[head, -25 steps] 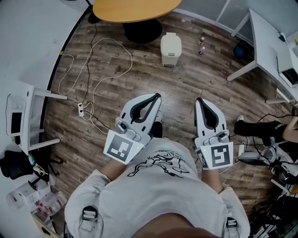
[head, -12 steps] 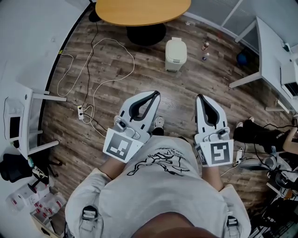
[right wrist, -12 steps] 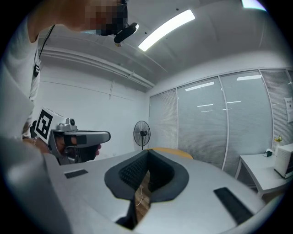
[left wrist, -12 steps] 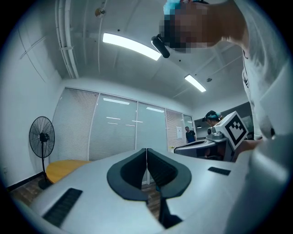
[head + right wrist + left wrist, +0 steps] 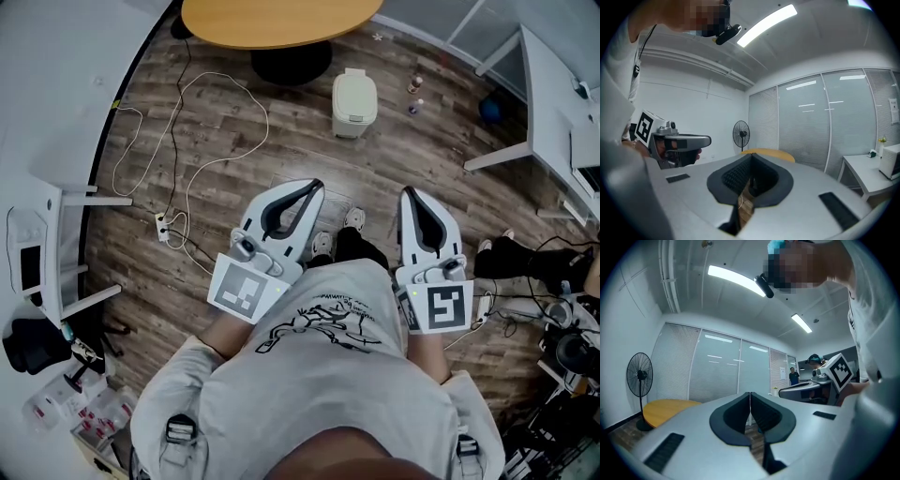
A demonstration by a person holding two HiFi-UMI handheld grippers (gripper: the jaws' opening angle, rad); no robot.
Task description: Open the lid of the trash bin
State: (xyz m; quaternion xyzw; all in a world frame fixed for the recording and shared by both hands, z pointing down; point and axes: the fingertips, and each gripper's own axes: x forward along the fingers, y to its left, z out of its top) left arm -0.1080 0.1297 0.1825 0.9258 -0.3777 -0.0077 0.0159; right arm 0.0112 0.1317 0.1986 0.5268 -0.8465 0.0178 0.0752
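The trash bin (image 5: 354, 101) stands on the wood floor (image 5: 234, 159), just beside the round table (image 5: 281, 19). Its lid looks down. The left gripper (image 5: 315, 186) and the right gripper (image 5: 406, 193) are both closed with nothing in them, well apart from the bin. The job looks only just begun. Next, a gripper must reach forward and down to the lid.
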